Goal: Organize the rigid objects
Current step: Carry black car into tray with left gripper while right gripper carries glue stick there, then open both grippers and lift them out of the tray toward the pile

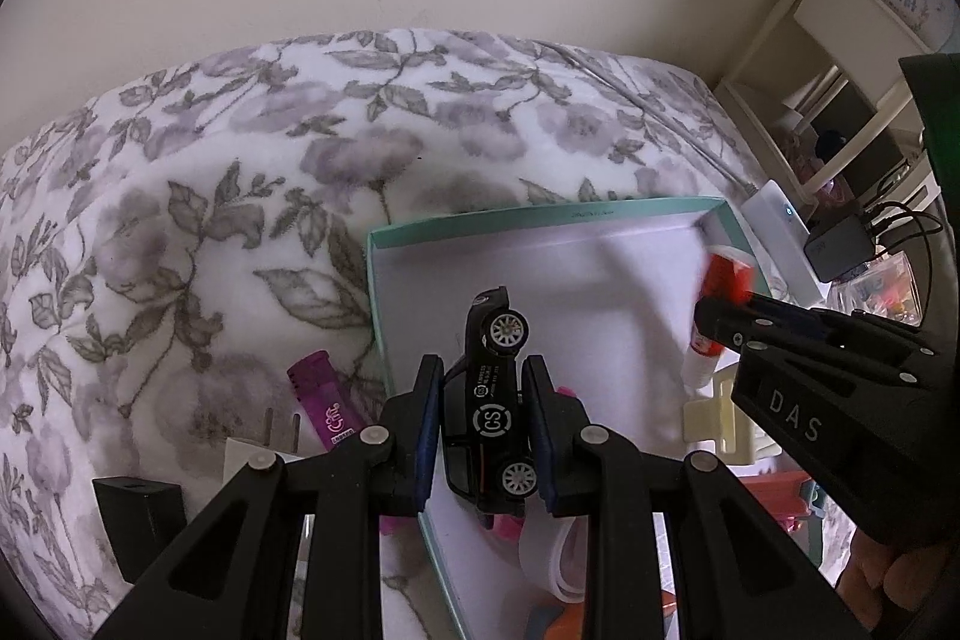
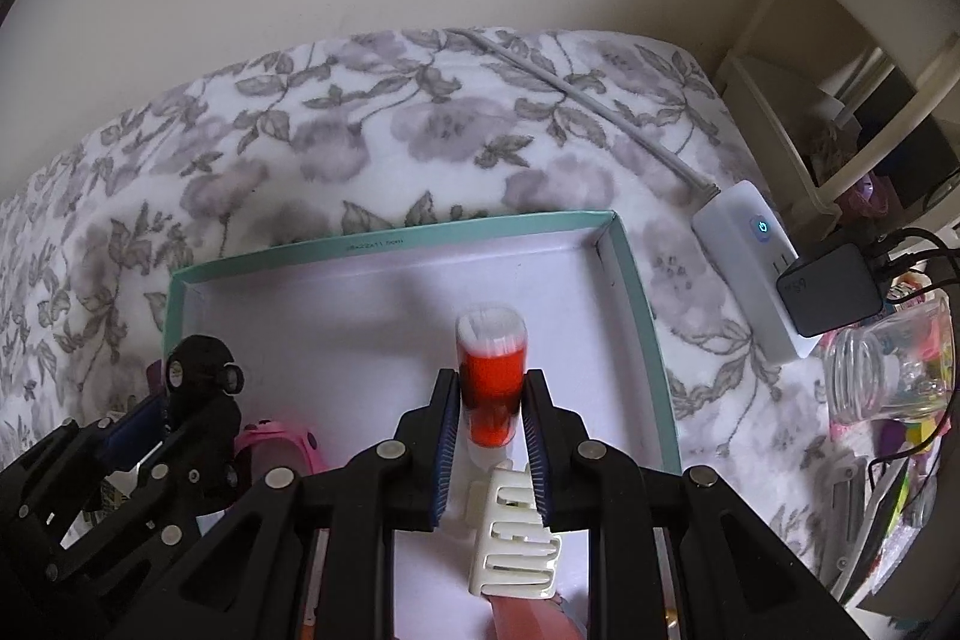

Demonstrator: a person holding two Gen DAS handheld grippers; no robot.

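Note:
A shallow teal box with a white floor lies on the floral bedspread. My left gripper is shut on a black toy car, nose up, over the box's left part. The right gripper is shut on a red-and-white glue stick above the box floor; it also shows at the right of the left wrist view, where the glue stick sticks up from it. The left gripper holding the car appears at the lower left of the right wrist view.
A cream hair claw, a pink thing and a white tape roll lie in or by the box. A purple lighter, white plug and black block rest left of it. A power strip, glass jar and shelf stand right.

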